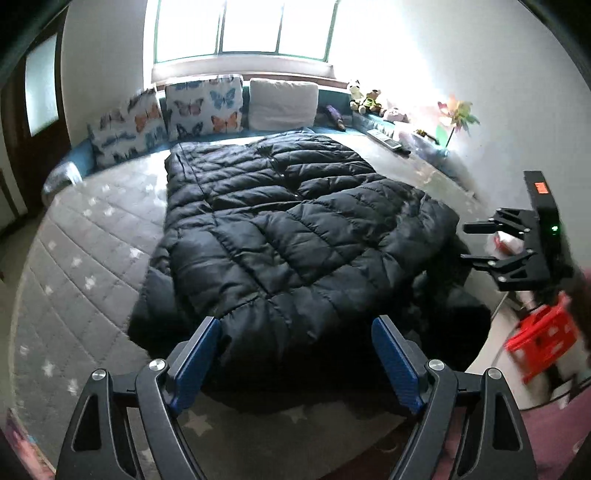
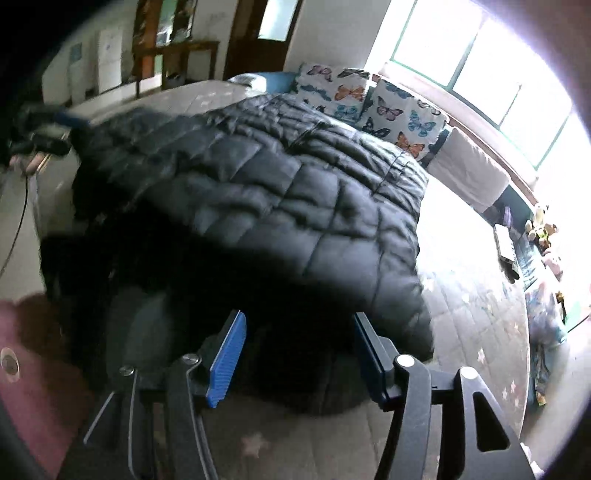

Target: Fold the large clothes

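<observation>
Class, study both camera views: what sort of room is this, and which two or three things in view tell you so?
Most likely a bedroom in a home. A wide quilted mattress with a black puffer coat spread on it, butterfly-print pillows against the window end, and soft toys along the ledge all suggest it.

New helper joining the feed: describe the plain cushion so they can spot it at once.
Find the bright window behind the bed. Along the ledge beneath it, three cushions lean upright; the plain cushion is the right-hand one in the left wrist view. It is off-white and unprinted, while its neighbours, the butterfly cushions, carry coloured butterflies.
</observation>
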`<state>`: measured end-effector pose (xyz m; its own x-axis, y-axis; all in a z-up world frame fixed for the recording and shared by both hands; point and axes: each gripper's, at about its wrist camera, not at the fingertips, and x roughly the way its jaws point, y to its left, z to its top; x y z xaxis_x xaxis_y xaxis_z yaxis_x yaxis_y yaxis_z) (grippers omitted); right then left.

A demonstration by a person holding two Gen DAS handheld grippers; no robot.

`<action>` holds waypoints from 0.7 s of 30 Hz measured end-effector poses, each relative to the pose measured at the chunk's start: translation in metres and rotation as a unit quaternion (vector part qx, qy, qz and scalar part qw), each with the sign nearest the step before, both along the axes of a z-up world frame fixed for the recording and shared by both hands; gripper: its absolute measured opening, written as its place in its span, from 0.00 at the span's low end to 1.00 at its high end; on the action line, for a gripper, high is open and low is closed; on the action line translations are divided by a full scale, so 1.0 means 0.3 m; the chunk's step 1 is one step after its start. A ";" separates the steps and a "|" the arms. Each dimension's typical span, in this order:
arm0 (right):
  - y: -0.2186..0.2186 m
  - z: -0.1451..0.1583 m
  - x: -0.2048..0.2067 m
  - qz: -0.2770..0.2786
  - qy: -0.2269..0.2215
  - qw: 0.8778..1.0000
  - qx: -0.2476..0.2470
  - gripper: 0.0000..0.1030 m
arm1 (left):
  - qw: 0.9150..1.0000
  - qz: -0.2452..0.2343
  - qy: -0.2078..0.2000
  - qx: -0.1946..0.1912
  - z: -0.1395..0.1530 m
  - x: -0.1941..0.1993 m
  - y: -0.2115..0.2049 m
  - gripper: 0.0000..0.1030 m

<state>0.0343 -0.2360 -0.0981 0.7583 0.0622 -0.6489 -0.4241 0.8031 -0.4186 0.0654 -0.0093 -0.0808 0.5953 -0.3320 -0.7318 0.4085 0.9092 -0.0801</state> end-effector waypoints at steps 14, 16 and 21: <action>0.018 0.004 -0.006 0.000 -0.024 1.000 0.021 0.62 | 0.986 0.106 0.070 -0.109 -0.095 0.225 0.179 0.57; 0.017 0.027 0.010 0.000 -0.029 0.999 0.031 0.62 | 0.991 0.103 0.046 -0.074 -0.075 0.243 0.147 0.32; 0.017 0.093 0.066 -0.013 -0.062 0.997 0.049 0.62 | 0.992 0.112 -0.010 -0.060 0.011 0.307 0.158 0.16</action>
